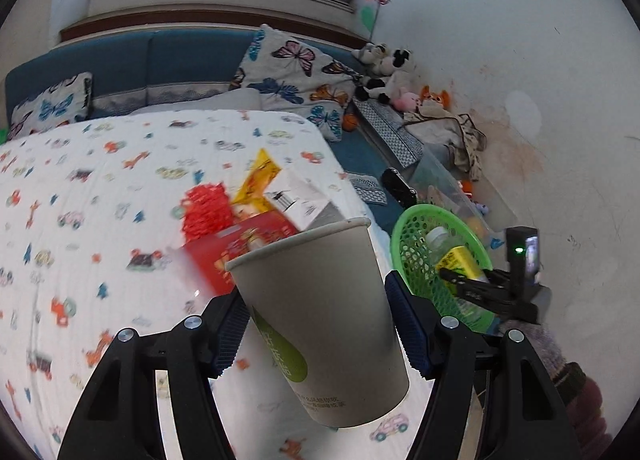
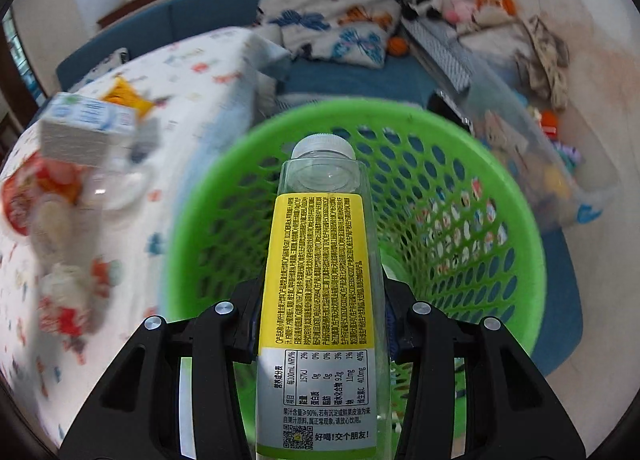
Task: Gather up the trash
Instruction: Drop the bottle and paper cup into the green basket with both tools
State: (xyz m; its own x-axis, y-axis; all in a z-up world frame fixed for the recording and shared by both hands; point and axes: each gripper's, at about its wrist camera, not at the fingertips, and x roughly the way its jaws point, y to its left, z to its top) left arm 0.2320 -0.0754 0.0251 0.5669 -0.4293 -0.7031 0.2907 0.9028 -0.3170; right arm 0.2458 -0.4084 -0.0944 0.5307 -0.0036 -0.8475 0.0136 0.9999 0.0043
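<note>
My left gripper (image 1: 316,324) is shut on a white paper cup (image 1: 320,320) with a green mark, held tilted above the patterned tablecloth (image 1: 80,200). My right gripper (image 2: 320,308) is shut on an empty clear bottle with a yellow label (image 2: 320,268), held over the mouth of the green mesh basket (image 2: 500,188). In the left wrist view the basket (image 1: 412,252) stands to the right with the bottle (image 1: 456,256) and the right gripper (image 1: 480,288) above it. More trash lies on the table: a red packet (image 1: 240,248), a yellow wrapper (image 1: 256,180), a white carton (image 1: 300,196).
A blue sofa (image 1: 160,56) with butterfly pillows (image 1: 296,76) runs behind the table. Plush toys (image 1: 384,68) and a clear bin (image 2: 552,164) of toys lie along the white wall at right. A milk carton (image 2: 88,128) and crumpled wrappers (image 2: 68,300) lie on the table's left part.
</note>
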